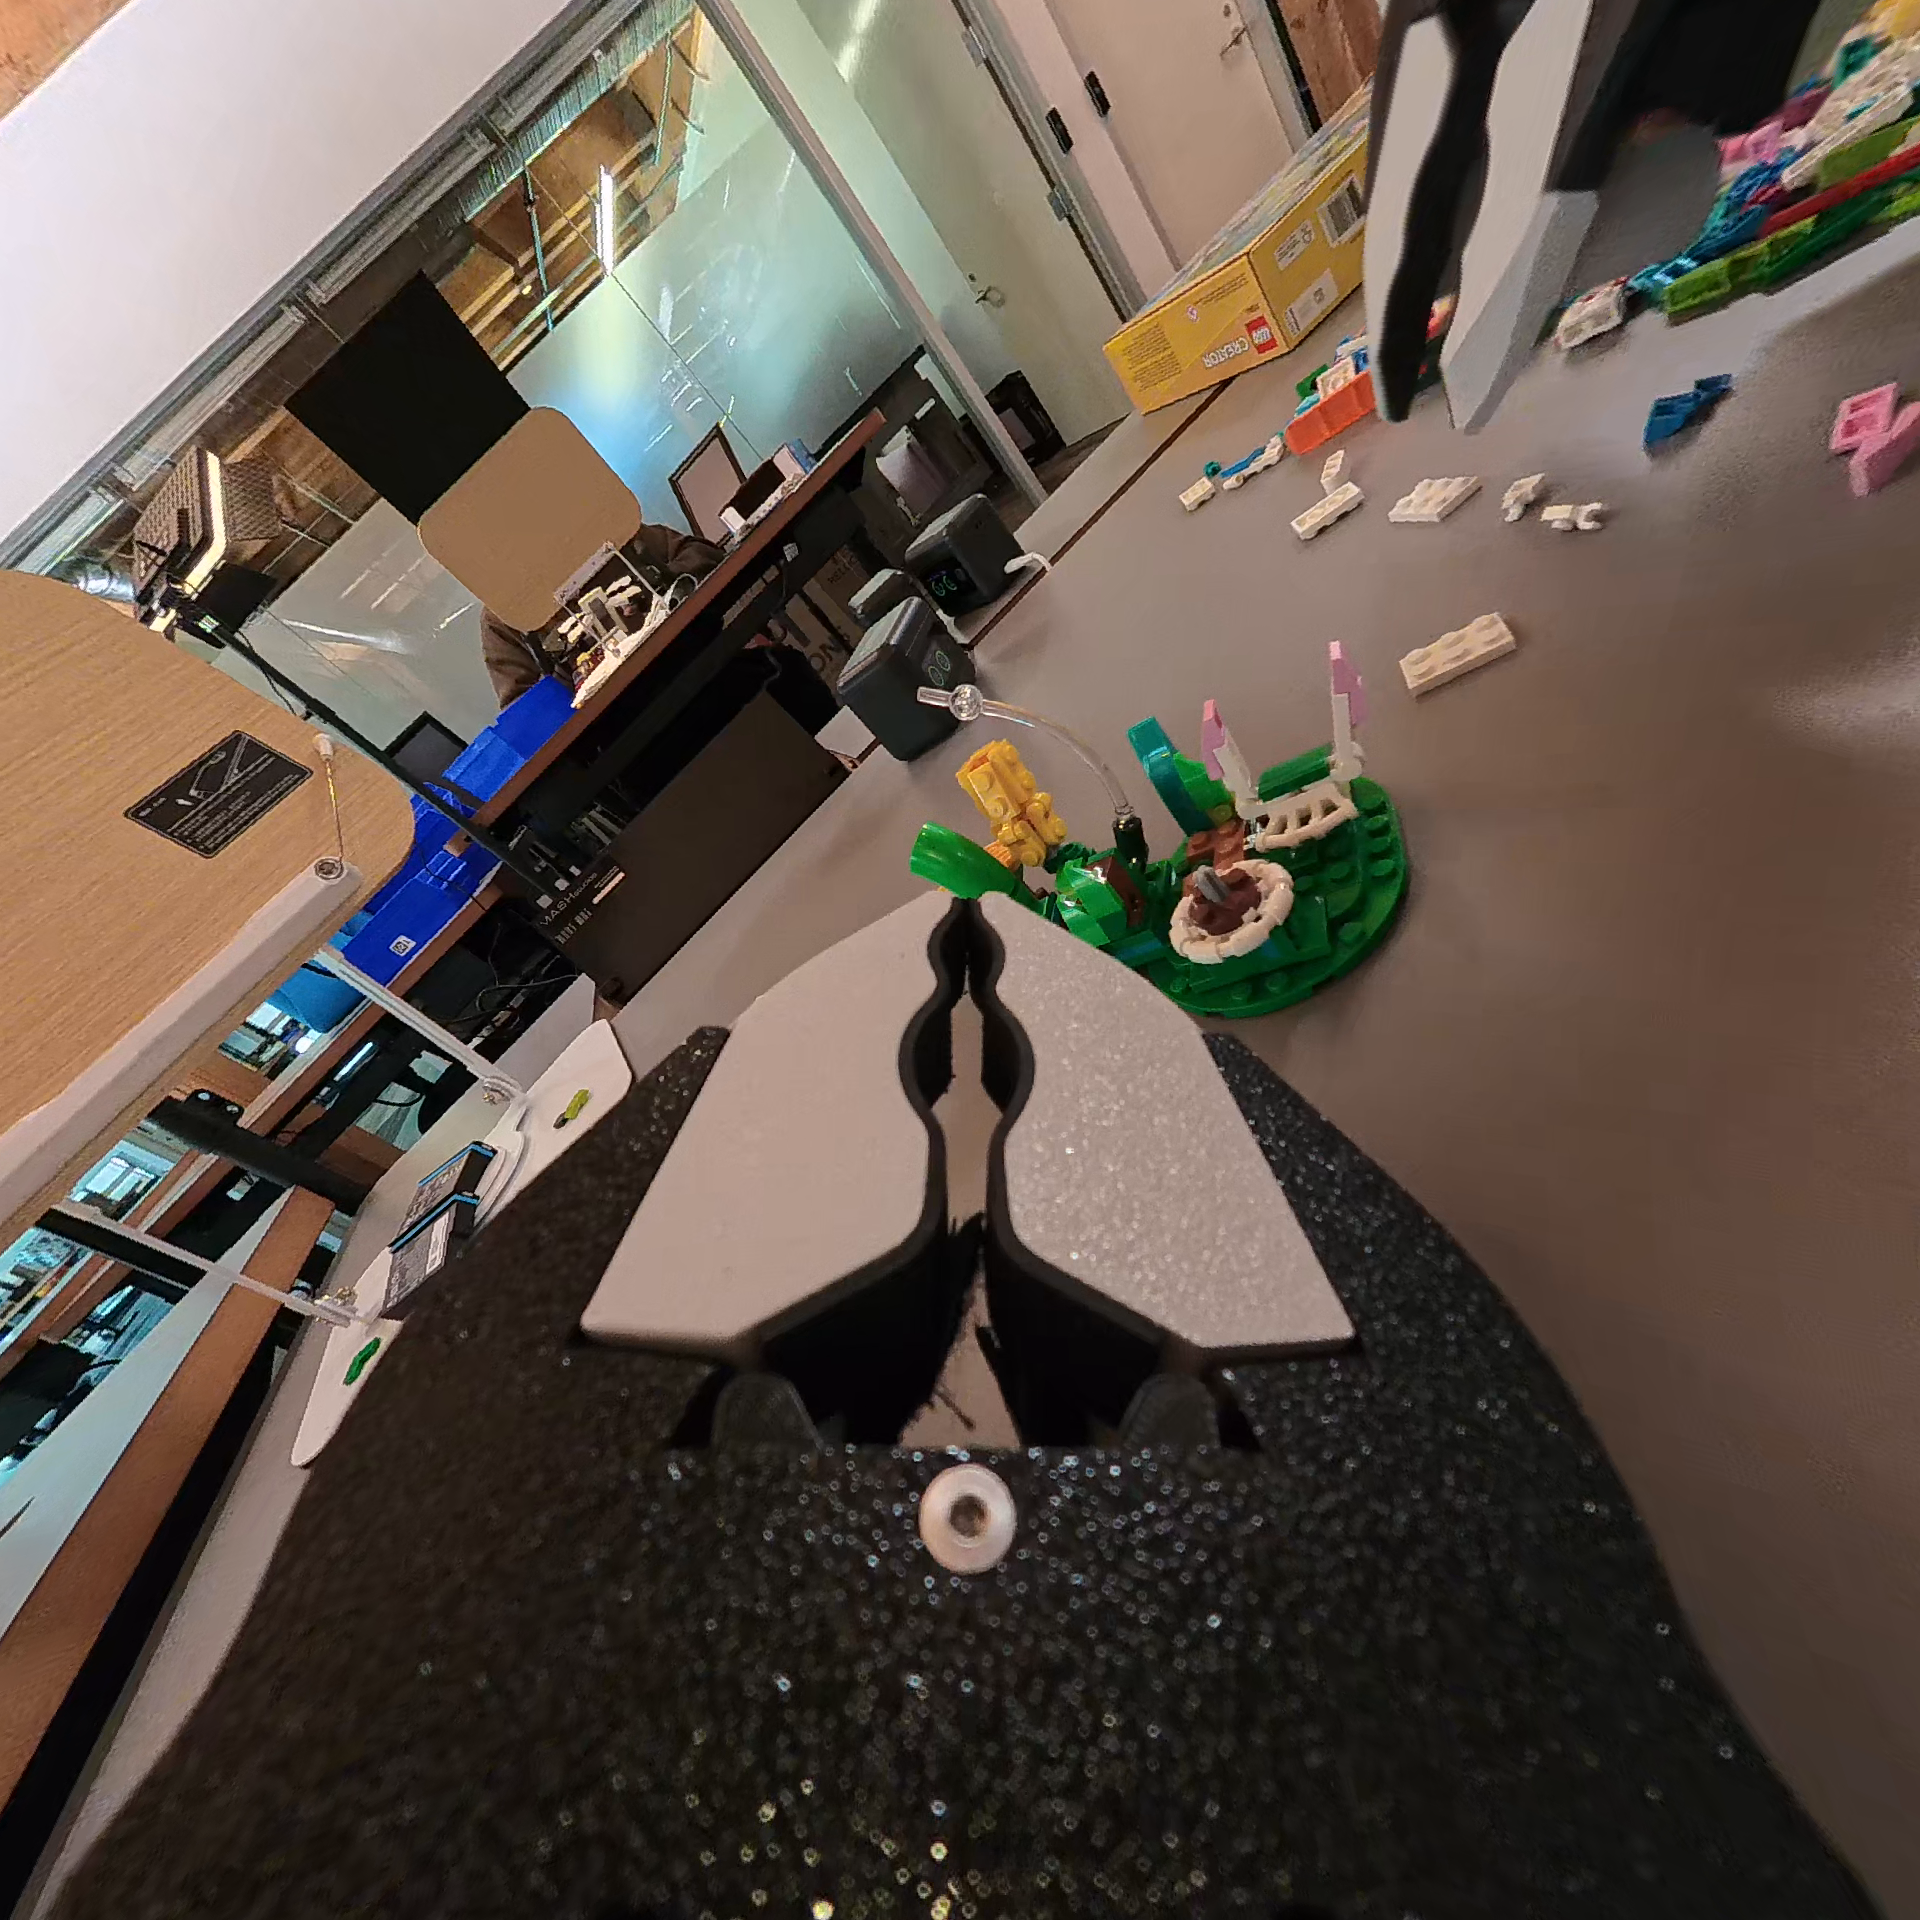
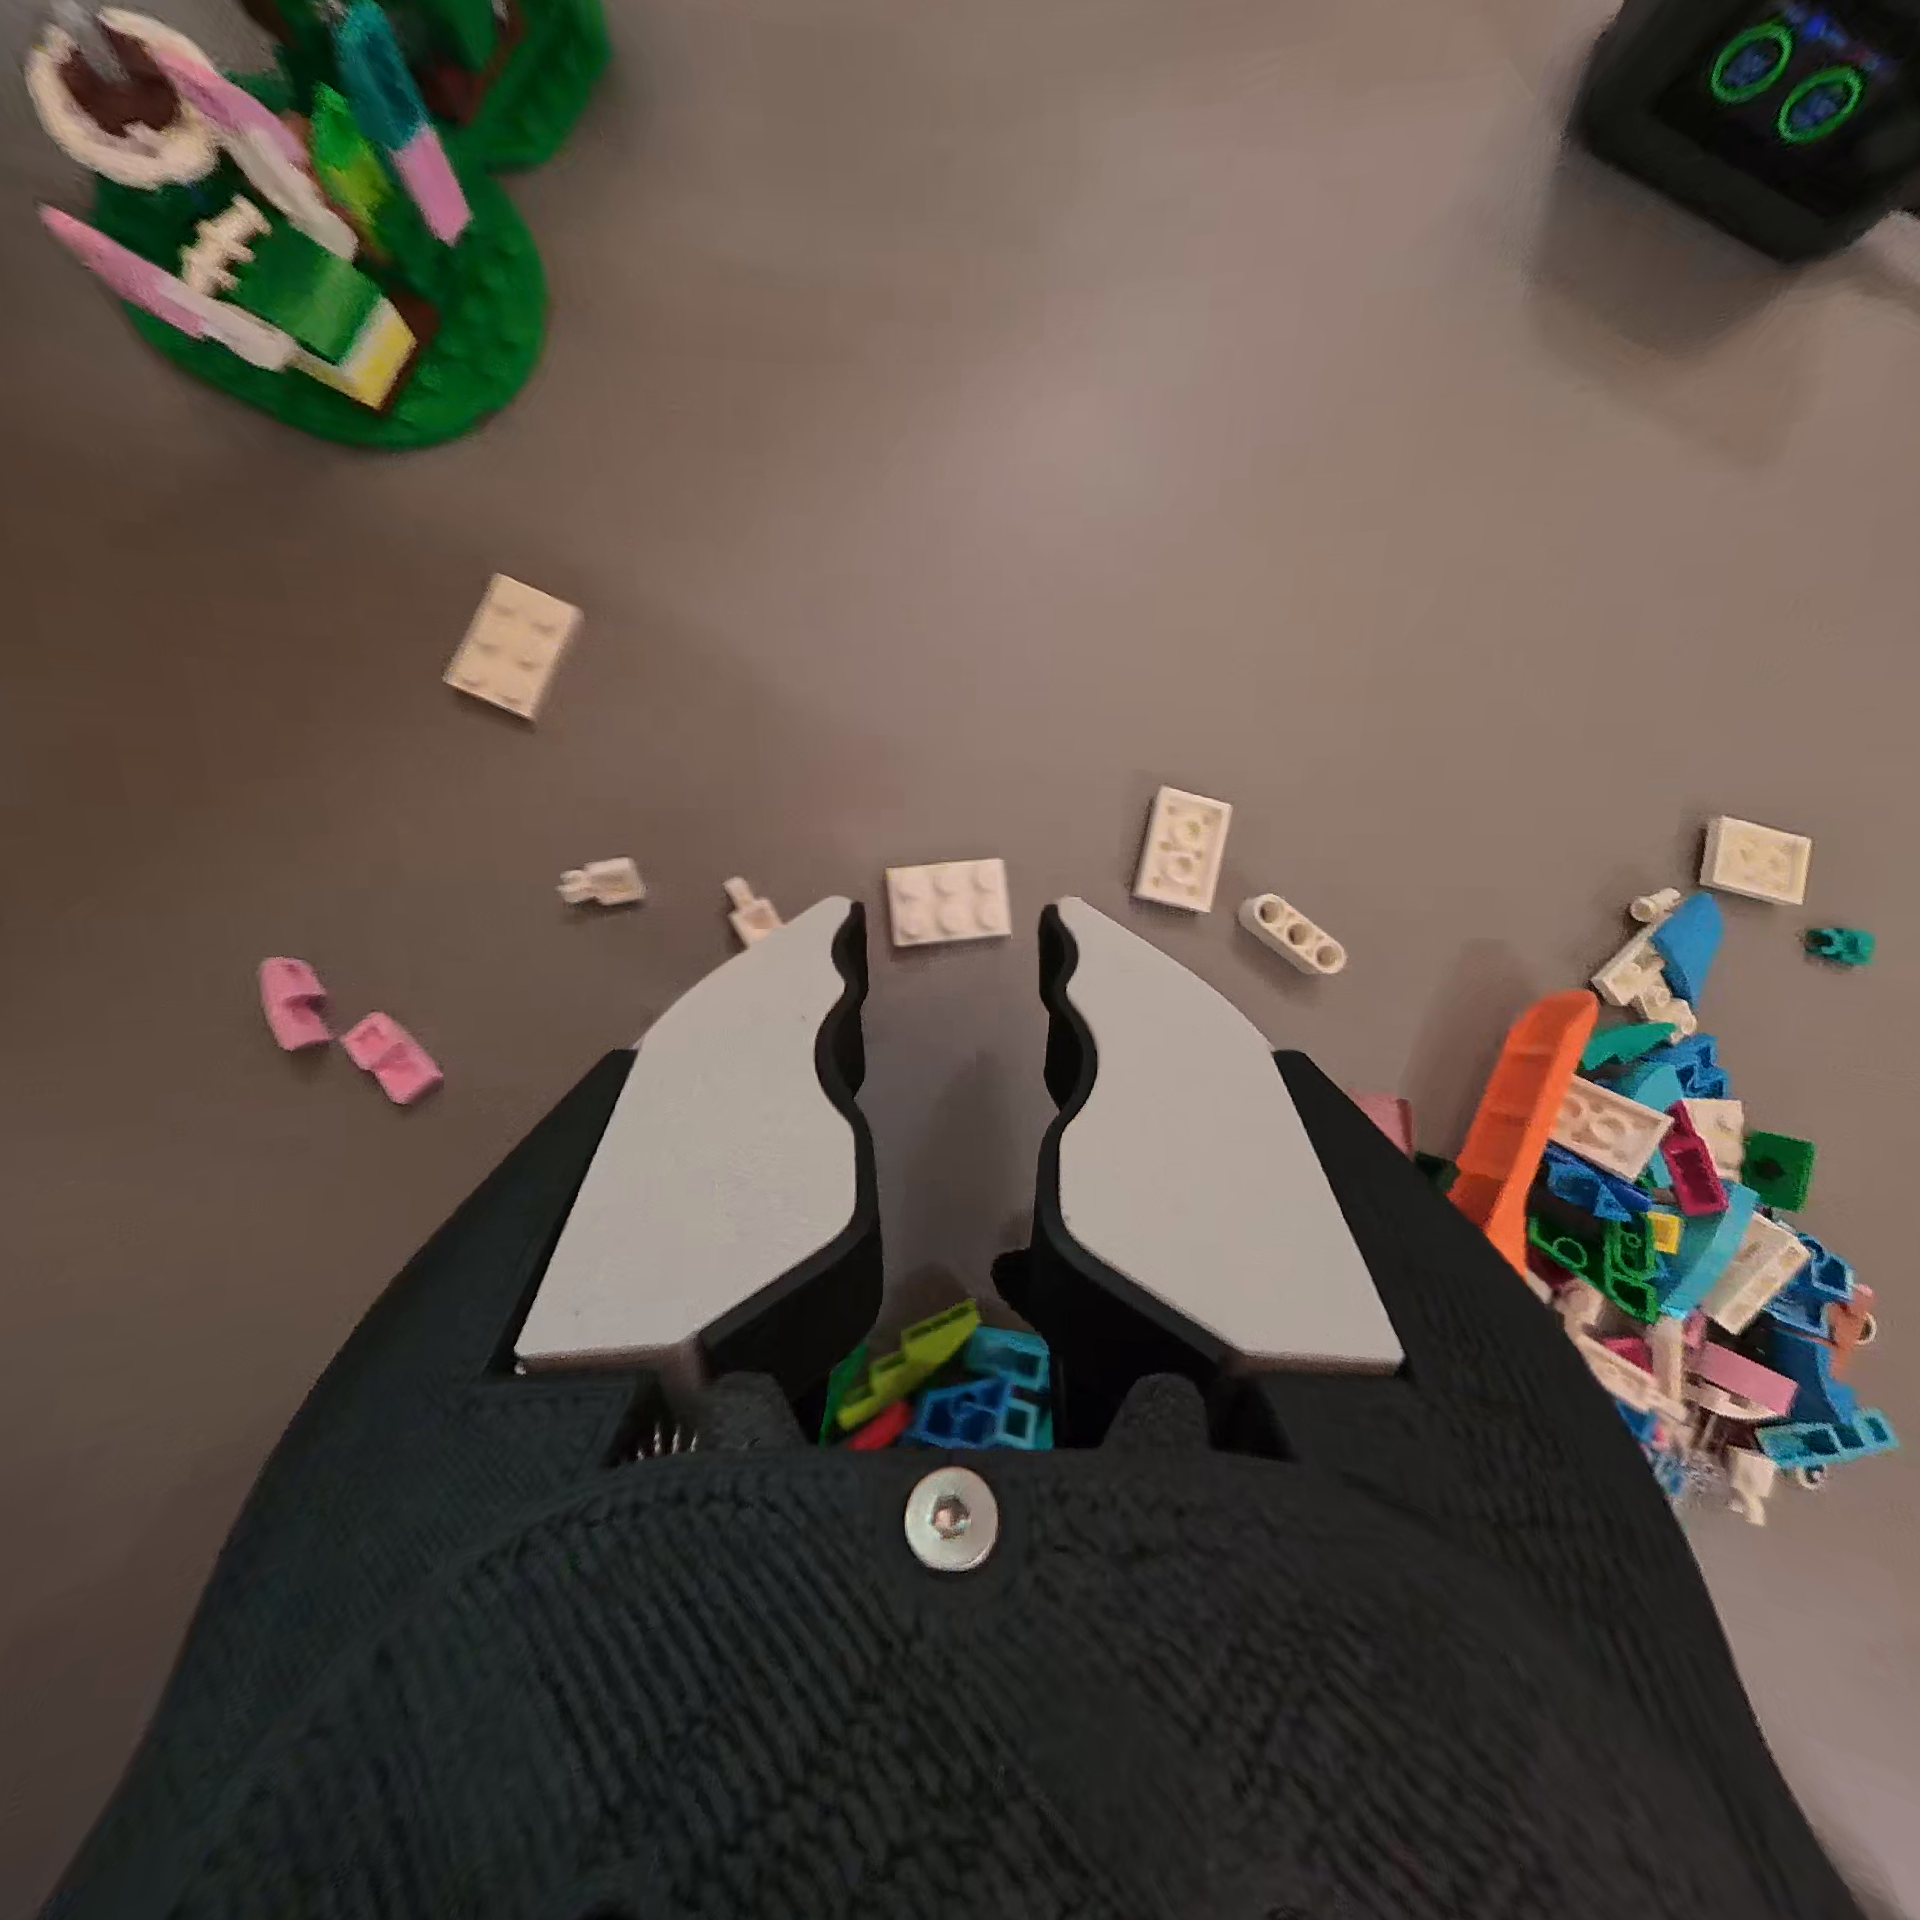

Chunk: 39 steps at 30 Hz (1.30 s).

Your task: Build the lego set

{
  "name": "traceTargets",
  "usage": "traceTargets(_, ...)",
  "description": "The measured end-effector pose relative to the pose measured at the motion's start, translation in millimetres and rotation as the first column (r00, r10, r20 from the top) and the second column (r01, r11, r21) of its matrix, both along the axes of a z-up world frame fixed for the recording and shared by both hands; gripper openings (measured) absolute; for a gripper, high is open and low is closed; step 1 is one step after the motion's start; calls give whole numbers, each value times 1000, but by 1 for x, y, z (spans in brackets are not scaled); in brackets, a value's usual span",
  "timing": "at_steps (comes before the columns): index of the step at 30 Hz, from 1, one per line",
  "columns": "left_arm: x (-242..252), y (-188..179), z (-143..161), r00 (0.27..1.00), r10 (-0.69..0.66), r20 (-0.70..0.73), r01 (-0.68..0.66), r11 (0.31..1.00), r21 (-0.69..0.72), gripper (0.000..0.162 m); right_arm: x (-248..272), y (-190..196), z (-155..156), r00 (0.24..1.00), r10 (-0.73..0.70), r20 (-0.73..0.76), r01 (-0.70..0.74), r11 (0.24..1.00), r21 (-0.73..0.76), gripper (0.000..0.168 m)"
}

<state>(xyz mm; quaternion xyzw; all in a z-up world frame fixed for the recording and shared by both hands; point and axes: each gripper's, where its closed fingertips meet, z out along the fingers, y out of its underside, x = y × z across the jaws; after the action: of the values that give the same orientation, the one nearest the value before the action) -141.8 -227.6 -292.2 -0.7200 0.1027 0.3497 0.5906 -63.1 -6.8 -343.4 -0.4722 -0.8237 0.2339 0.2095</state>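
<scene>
The partly built model (image 1: pixel 1236 894) sits on a round green base on the grey table, with a yellow flower, pink-eared white parts and a clear curved rod. It also shows blurred at the top left of the right wrist view (image 2: pixel 312 229). My left gripper (image 1: pixel 966 914) is shut and empty, its tips just left of the model. My right gripper (image 2: pixel 948 920) is open and empty above the table, just short of a white plate (image 2: pixel 948 902). It shows in the left wrist view (image 1: pixel 1439 400) hanging over the loose bricks.
A pile of mixed coloured bricks (image 2: pixel 1673 1226) lies to the right. White plates (image 2: pixel 512 646) and pink pieces (image 2: pixel 348 1029) are scattered on the table. A yellow set box (image 1: pixel 1236 301) lies at the far edge. A black device (image 2: pixel 1766 114) stands far right. The gap from one gripper's tips to the other's is roughly 25 cm. The black device (image 2: pixel 1766 114) lies some 25 cm from my right tips, 35 cm from my left tips.
</scene>
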Motion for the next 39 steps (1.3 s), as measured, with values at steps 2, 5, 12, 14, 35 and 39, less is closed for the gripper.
traceTargets(2, 0, 0, 0, 1000, 0, -1, 0, 1000, 0, 0, -3, 6, -7, 999, 11, 37, -11, 1000, -11, 32)
traceTargets(5, 0, 0, 0, 1000, 0, -2, 0, 1000, -1, 0, -6, 8, -16, 995, 43, 89, -40, 999, -37, 33)
traceTargets(12, 0, 0, 0, 1000, 1, 0, -1, 1000, 0, 0, -7, 2, -23, 980, 116, 164, -113, 993, -27, 22)
traceTargets(14, 0, 1, 0, 1000, 1, 1, -1, 1000, -1, 0, -14, 3, -21, 977, 146, 158, -152, 988, 26, 22)
traceTargets(35, 2, -2, 0, 1000, -3, 1, 3, 1000, 4, 0, -233, -81, -21, 918, 339, 208, -360, 930, 72, 24)
traceTargets(39, 1, -2, 0, 1000, 1, 5, -1, 1000, 5, 0, -205, -60, -4, 930, 330, 160, -350, 929, 120, 28)
